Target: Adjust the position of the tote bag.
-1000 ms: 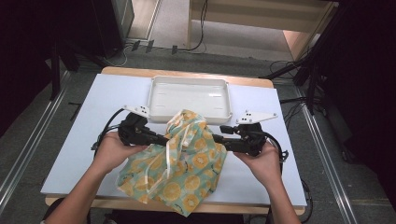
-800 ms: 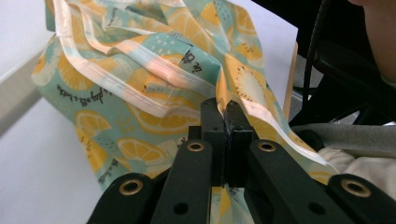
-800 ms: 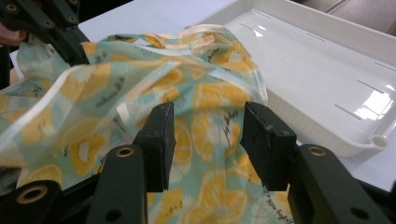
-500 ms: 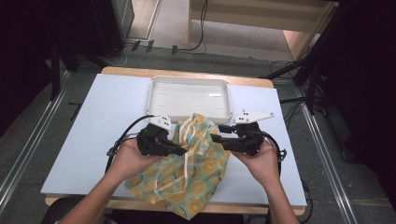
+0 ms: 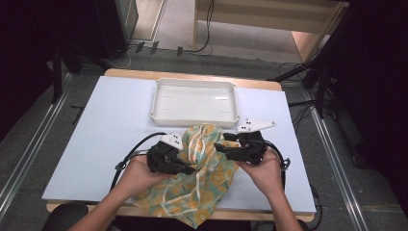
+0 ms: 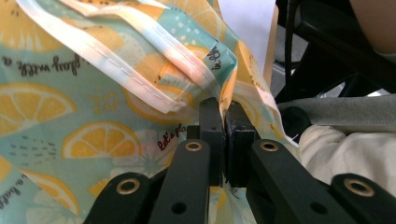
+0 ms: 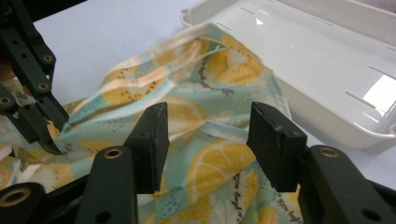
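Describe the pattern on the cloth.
Orange slices and small script on pale teal cloth, trimmed with cream strips; clearest in the left gripper view.

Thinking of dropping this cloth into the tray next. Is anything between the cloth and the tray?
Nothing visible does. The white tray lies just beyond the lemon-print cloth, and its inside looks bare.

The cloth [image 5: 202, 178] runs past the table's [image 5: 96, 144] near edge, its end seemingly cut off.
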Available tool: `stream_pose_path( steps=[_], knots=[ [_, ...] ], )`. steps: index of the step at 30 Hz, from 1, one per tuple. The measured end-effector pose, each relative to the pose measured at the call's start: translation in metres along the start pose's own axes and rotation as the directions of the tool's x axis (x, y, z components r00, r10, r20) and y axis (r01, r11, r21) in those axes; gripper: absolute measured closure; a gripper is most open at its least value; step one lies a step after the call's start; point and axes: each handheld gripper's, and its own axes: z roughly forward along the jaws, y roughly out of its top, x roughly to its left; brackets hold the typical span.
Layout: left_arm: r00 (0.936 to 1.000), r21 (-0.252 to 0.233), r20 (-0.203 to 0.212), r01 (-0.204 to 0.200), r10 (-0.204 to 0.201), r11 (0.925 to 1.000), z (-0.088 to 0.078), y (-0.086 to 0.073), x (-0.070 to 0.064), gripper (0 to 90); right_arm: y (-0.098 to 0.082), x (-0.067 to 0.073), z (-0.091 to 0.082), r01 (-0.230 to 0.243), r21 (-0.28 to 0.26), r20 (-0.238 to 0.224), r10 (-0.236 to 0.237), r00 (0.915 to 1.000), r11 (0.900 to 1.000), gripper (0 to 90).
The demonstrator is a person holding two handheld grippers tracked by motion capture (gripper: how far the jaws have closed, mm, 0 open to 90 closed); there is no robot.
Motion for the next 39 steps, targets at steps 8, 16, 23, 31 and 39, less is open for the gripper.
stream_pose_path(
  steps=[8,16,23,31,39],
  knots=[
    [0.9999,0.038,0.012,-0.003,0.003,0.9993,0.009,-0.009,0.001,87.5,-0.015,-0.008,0.006,-0.02,0.004,0.012,0.02,0.9997,1.0,43.1],
    [1.0,0.026,0.004,-0.001,0.001,0.9997,0.01,-0.012,0.004,85.6,-0.027,-0.019,0.023,-0.085,0.017,-0.012,0.085,0.9963,0.996,32.4],
    [0.9995,0.019,0.024,0.019,-0.019,0.9996,0.011,-0.014,0.008,83.8,-0.029,-0.016,0.035,-0.098,0.074,-0.109,0.106,0.9884,0.992,65.4],
    [0.9995,-0.023,0.031,0.001,0.0,0.9997,-0.012,-0.01,0.0,59.6,-0.028,-0.003,0.015,0.003,0.104,-0.115,0.009,0.9933,0.995,90.0],
    [0.9997,-0.114,-0.024,-0.001,-0.002,0.9935,-0.047,-0.008,0.003,44.6,-0.042,0.001,-0.011,0.042,0.108,-0.087,-0.033,0.9957,0.993,90.0]
  ],
)
